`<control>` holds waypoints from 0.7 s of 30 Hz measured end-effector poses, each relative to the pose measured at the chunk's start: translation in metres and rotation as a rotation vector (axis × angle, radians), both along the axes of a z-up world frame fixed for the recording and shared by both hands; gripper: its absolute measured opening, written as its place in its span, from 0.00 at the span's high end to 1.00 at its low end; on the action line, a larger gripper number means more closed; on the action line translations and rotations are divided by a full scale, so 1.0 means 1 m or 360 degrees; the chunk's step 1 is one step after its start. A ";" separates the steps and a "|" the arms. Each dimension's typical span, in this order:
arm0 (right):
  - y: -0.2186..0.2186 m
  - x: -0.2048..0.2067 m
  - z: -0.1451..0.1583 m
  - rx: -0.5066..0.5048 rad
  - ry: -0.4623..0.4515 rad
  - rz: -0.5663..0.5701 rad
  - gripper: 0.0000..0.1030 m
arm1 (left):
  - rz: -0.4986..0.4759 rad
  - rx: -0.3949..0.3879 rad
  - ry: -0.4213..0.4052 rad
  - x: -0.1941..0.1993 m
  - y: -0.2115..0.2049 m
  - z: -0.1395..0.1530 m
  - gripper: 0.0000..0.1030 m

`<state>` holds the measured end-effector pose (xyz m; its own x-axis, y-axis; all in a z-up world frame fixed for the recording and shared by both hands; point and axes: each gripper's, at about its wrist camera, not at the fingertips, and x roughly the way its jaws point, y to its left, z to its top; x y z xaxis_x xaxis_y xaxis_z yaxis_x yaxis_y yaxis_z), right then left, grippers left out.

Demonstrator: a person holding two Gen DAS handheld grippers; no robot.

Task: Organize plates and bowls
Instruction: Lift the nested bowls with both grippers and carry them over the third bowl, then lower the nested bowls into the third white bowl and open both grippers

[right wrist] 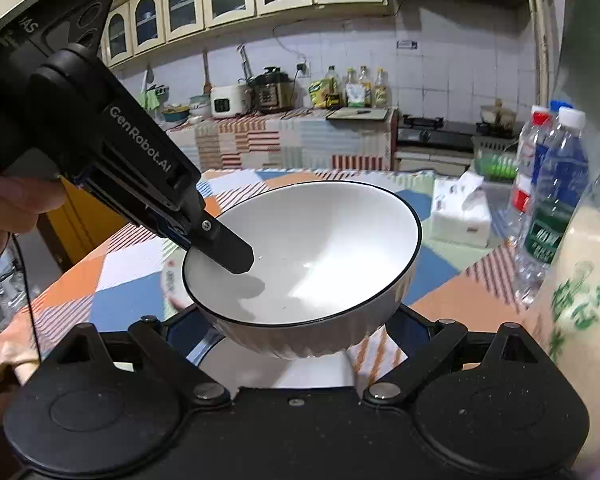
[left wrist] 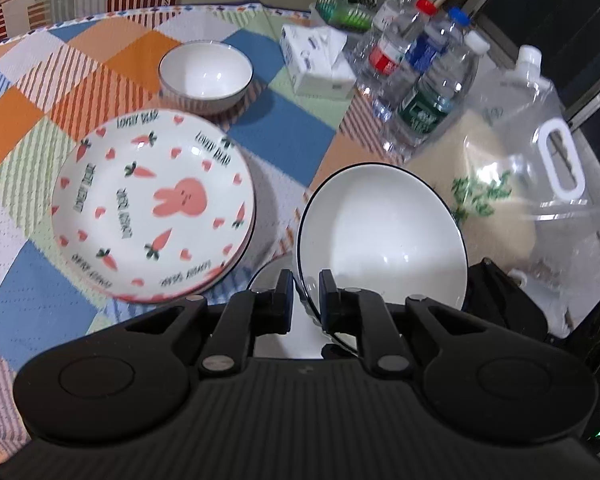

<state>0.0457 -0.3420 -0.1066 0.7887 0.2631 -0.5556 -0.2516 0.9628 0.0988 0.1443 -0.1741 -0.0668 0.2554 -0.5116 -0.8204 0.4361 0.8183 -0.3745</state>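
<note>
My left gripper (left wrist: 305,294) is shut on the rim of a white bowl (left wrist: 384,236) with a dark edge and holds it tilted above the table. That bowl (right wrist: 312,252) fills the right wrist view, with the left gripper's finger (right wrist: 230,250) inside its rim. My right gripper (right wrist: 296,340) is open, its fingers spread wide below and beside the bowl, partly hidden by it. A rabbit-and-carrot plate (left wrist: 156,208) lies on the table to the left. A second white bowl (left wrist: 206,74) stands farther back.
A tissue pack (left wrist: 320,60), several water bottles (left wrist: 424,80) and a large clear jug (left wrist: 540,168) stand at the right. A sack of rice (right wrist: 580,320) is close on the right. The patchwork tablecloth (left wrist: 40,120) covers the table; a kitchen counter (right wrist: 300,132) lies beyond.
</note>
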 end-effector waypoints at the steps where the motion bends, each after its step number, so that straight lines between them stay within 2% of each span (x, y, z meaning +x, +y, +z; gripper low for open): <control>1: 0.001 -0.002 -0.001 0.0002 0.0015 0.0011 0.06 | 0.0000 0.0011 0.0008 -0.001 0.001 -0.003 0.89; 11: 0.009 -0.009 -0.015 -0.0029 0.0174 0.0161 0.06 | -0.0009 0.0126 0.0109 -0.008 0.004 -0.032 0.89; 16: 0.017 -0.015 -0.020 -0.0097 0.0218 0.0205 0.06 | -0.0025 0.0175 0.0159 -0.012 0.004 -0.043 0.89; 21: 0.022 -0.017 -0.025 -0.0133 0.0247 0.0206 0.06 | -0.0063 0.0301 0.0149 -0.017 -0.005 -0.050 0.89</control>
